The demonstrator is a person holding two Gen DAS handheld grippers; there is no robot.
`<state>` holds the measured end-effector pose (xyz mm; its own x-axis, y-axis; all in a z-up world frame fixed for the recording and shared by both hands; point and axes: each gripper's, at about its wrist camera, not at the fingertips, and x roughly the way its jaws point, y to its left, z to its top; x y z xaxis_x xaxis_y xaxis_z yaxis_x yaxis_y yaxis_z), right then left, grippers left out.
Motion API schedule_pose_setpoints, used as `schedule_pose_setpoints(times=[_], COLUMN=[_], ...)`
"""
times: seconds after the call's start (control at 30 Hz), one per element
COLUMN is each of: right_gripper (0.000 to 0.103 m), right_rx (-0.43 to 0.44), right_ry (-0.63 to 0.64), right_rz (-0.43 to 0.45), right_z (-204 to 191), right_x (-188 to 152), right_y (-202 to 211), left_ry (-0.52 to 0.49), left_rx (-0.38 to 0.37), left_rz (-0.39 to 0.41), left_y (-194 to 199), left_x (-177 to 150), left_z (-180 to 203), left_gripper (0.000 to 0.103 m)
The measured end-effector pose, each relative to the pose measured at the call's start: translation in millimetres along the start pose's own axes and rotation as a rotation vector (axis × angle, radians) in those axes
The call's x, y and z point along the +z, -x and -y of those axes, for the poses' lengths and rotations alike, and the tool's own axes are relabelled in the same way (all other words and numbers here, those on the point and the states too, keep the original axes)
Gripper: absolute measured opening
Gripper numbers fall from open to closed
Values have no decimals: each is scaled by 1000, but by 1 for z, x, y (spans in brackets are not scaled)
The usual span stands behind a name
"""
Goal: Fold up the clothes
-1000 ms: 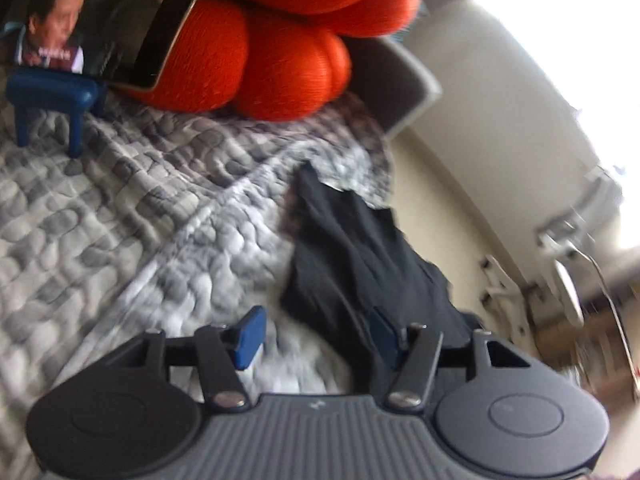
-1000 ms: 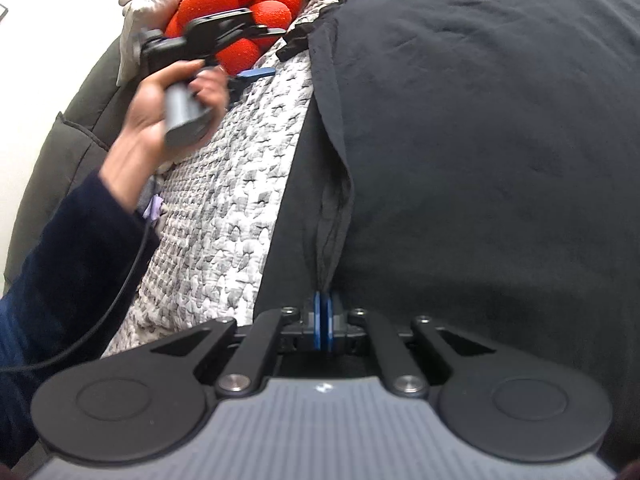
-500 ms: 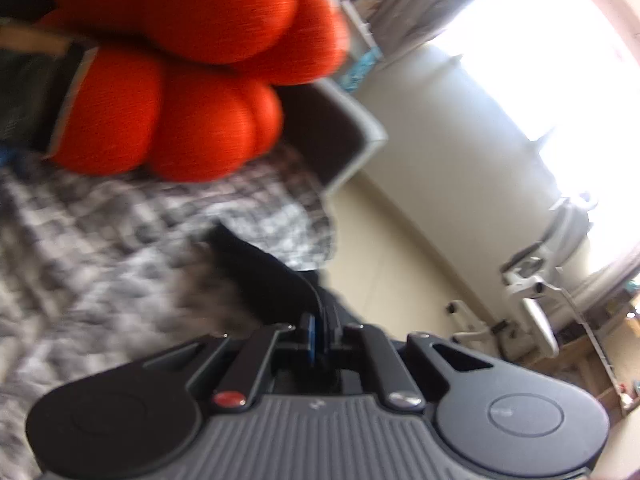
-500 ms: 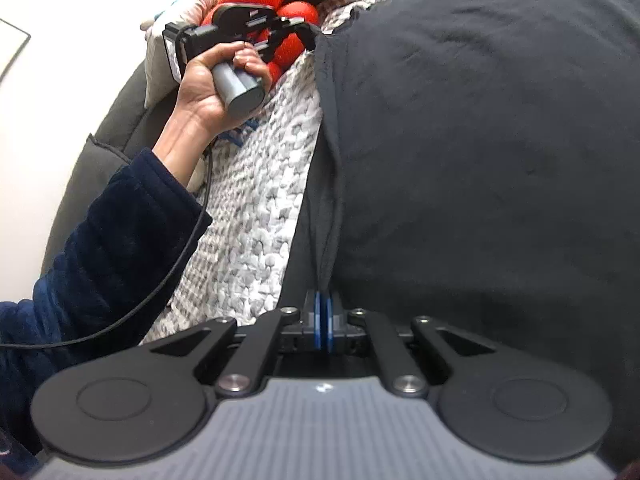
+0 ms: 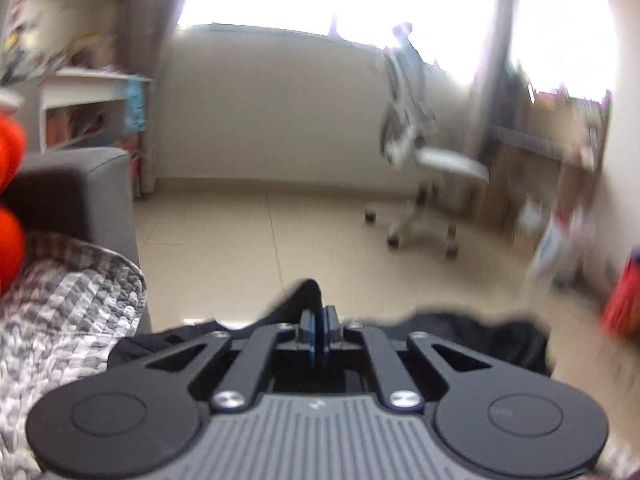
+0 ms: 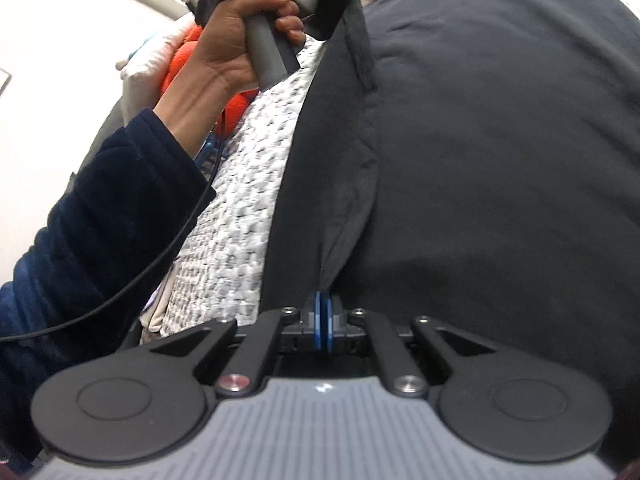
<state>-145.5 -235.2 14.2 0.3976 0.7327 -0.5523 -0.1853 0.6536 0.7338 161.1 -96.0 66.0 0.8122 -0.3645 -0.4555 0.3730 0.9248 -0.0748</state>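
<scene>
Left gripper (image 5: 319, 326) has lifted; both it and right gripper (image 6: 323, 320) clamp the black garment (image 6: 500, 140)

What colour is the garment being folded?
Dark charcoal, nearly black; the garment shows best in the right wrist view.

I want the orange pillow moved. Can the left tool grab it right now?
Probably not. The left tool is shut on the black garment, so its jaws are full, and the orange pillow sits off to its side.

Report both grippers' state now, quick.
Left gripper: jaws closed, holding an edge of the black garment.
Right gripper: jaws closed, holding a fold of the same black garment.
</scene>
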Motion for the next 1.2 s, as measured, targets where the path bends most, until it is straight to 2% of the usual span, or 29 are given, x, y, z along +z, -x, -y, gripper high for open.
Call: schedule_pose_setpoints(times=[0.07, 0.13, 0.2, 0.3, 0.37, 0.43, 0.53, 0.63, 0.67, 0.7, 0.83, 0.9, 0.97, 1.07, 1.2], right_gripper=[5, 5, 5, 7, 8, 12, 16, 28, 36, 38, 42, 48, 48, 48, 48], right_rx=[-9, -17, -25, -32, -71, -128, -234, -308, -321, -333, -358, -428, -507, -533, -560], right_ry=[-10, -20, -30, -2, 76, 175, 307, 398, 425, 453, 658, 826, 963, 1014, 1049], right_rz=[0, -1, -2, -18, -38, -50, -21, 35, 55, 74, 92, 81, 68, 47, 41], right_z=[3, 7, 10, 7, -3, -14, -26, -31, -34, -37, -60, -75, -81, -77, -69], right_x=[-2, -4, -6, -5, -2, 4, 24, 67, 83, 100, 164, 183, 196, 216, 235], right_y=[1, 3, 4, 3, 3, 6, 14, 9, 3, -3, -59, -98, -136, -170, -195], left_ry=[-45, -35, -21, 70, 155, 231, 301, 368, 394, 413, 421, 391, 389, 452, 547], left_rx=[0, -9, -15, 7, 27, 55, 79, 90, 86, 79, 81, 96, 99, 73, 57], left_rz=[-46, -51, -52, -2, 15, -1, -35, -79, -83, -70, -21, -16, -9, 4, 19], left_y=[-6, 2, 10, 34, 45, 56, 74, 86, 88, 91, 96, 95, 96, 98, 100], left_x=[-7, -7, -7, -4, -7, -18, -44, -76, -86, -94, -108, -108, -109, -116, -124], left_z=[4, -5, -14, -41, -68, -92, -118, -136, -141, -144, -144, -140, -140, -151, -165], left_gripper=[5, 7, 19, 37, 38, 38, 38, 38, 38, 37, 37, 37, 37, 34, 20])
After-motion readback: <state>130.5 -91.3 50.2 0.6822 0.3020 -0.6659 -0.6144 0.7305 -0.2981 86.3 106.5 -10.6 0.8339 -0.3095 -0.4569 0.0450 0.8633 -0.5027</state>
